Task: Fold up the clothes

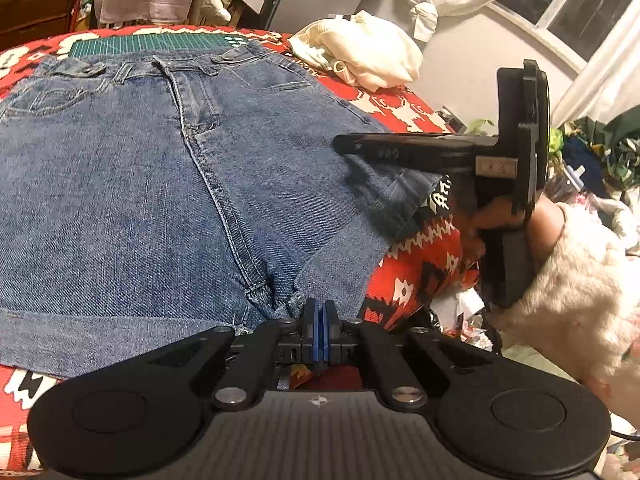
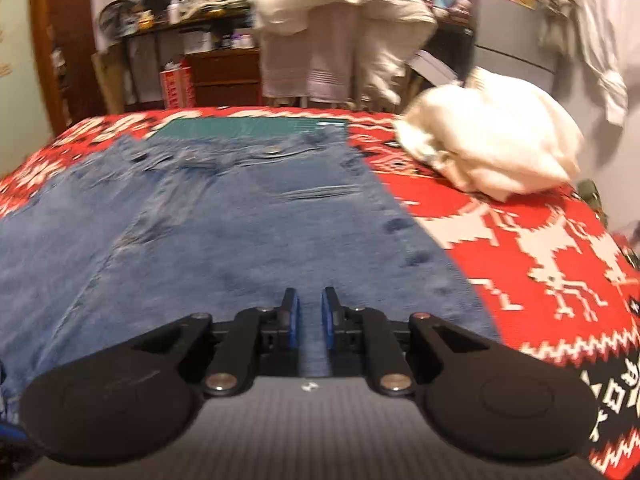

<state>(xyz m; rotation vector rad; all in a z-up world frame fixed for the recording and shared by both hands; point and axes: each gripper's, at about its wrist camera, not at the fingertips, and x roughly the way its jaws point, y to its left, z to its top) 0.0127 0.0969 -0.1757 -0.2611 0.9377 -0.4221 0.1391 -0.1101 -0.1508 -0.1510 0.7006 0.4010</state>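
Blue denim shorts (image 1: 132, 184) lie flat, front up, on a red patterned blanket (image 1: 424, 240), with the waistband at the far side. My left gripper (image 1: 319, 312) is shut at the crotch edge of the shorts, where the denim bunches against its tips. My right gripper (image 1: 348, 146), held by a hand (image 1: 544, 228) in a fluffy sleeve, reaches in from the right over the right leg hem. In the right wrist view this gripper (image 2: 310, 312) hovers low over the shorts (image 2: 224, 232) with its blue pads (image 2: 294, 316) a narrow gap apart and nothing between them.
A crumpled white garment (image 1: 360, 56) (image 2: 492, 148) sits on the blanket (image 2: 540, 240) at the far right. A green cutting mat (image 1: 160, 44) (image 2: 248, 128) shows beyond the waistband. Chairs draped with clothes and cluttered shelves stand behind; loose clutter lies off the right edge.
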